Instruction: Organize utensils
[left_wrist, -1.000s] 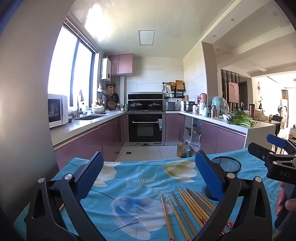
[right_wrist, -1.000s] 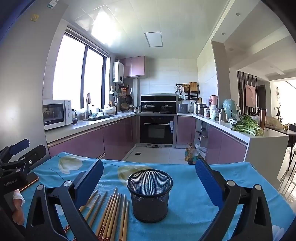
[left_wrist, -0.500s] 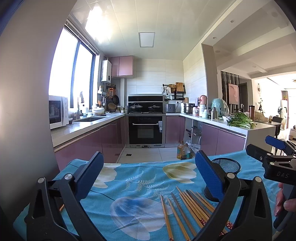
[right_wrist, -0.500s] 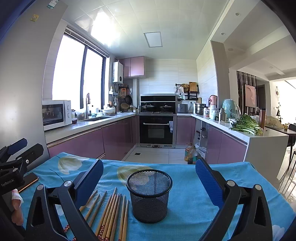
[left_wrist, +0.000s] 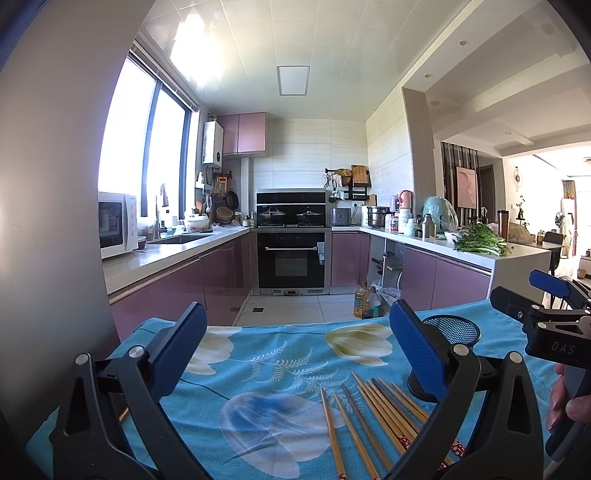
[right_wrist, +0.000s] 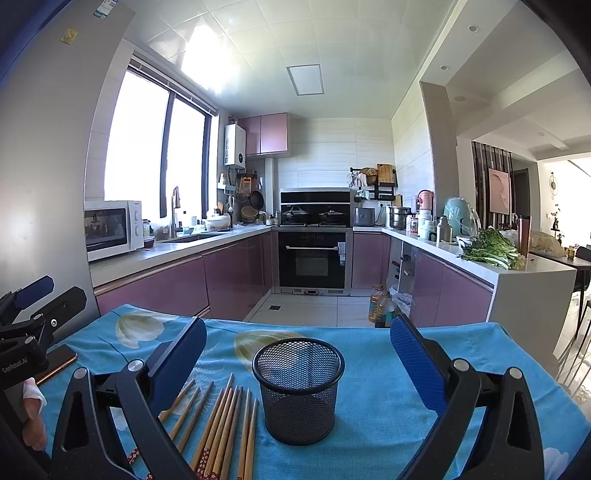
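**Blue pads spread wide over bamboo and mesh**

Bamboo chopsticks (right_wrist: 221, 424) lying loose in a fan on the blue floral tablecloth (right_wrist: 388, 354), patterned red ends toward the cameras, tips pointing away toward the kitchen. Just beside them, to their right, upright on the cloth: black mesh cup (right_wrist: 298, 391), nothing visible inside. Nearest stick close to the cup's base; touching or not, hard to tell.

Left gripper (left_wrist: 293, 354) held above the cloth, blue pads far apart, nothing between them. Through the left wrist view: the sticks (left_wrist: 373, 417) low and right of centre, the cup (left_wrist: 456, 332) half hidden behind the right-hand finger. Farther right, the other tool's black clamp, with fingertips of the right hand (left_wrist: 567, 404) at the frame edge.

Right gripper (right_wrist: 298, 360) likewise spread wide, gripping nothing, the cup framed squarely between its fingers. At the left edge of that view: the left tool's clamp, part of the left hand (right_wrist: 33, 417), and a dark phone (right_wrist: 61, 360) flat on the cloth beneath it.

Beyond the table: mauve kitchen cabinets (right_wrist: 229, 273), black oven (right_wrist: 314, 258), white microwave (right_wrist: 112, 229), leafy greens (right_wrist: 491, 251) on the counter end.
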